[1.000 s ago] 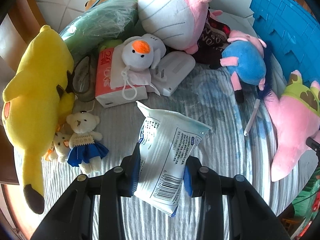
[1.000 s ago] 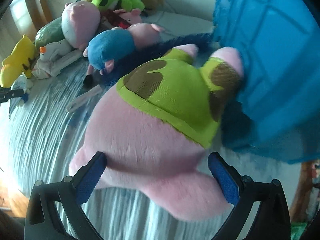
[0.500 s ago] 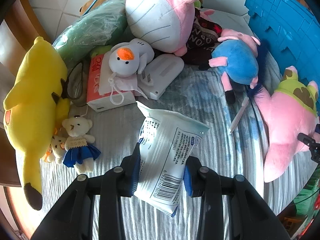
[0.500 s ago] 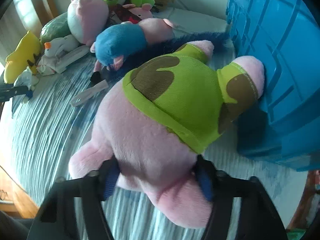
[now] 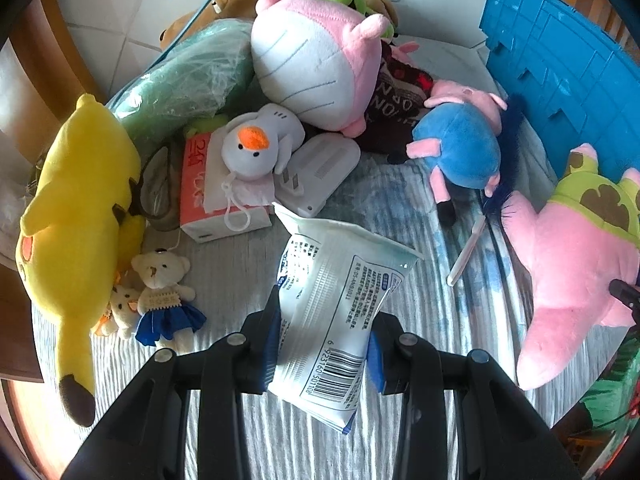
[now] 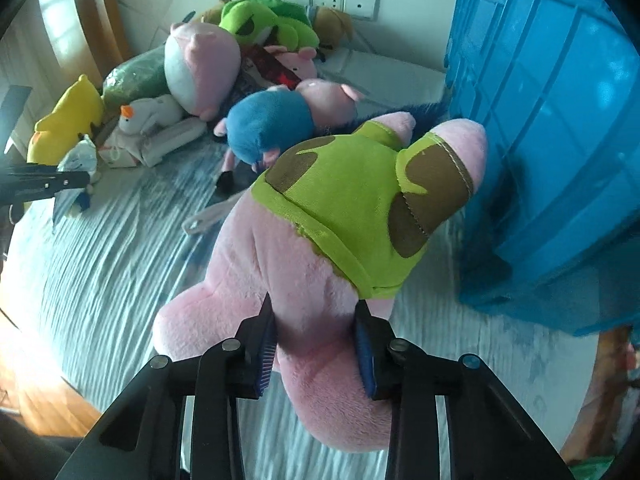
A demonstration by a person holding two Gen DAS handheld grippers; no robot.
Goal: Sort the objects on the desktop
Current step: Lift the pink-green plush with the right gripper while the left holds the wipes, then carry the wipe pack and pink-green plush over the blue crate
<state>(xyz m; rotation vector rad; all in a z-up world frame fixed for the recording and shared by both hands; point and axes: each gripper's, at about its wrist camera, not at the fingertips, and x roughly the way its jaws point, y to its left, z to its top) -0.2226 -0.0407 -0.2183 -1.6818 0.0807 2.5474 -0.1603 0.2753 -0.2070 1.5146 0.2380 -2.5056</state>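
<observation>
I read text in the left wrist view only. The white pouch (image 5: 336,304) carries a barcode near its lower end; the digits beside it read "6 923160 50110", with a last digit I cannot make out. Above that sit blocks of small blue print, too fine to read. The tissue pack (image 5: 196,188) shows a large red "24" followed by a character I cannot read. The dark cloth (image 5: 394,100) behind the plush toys bears pale capitals, partly hidden; I get "ON" and "ORN". In the right wrist view I read nothing.
</observation>
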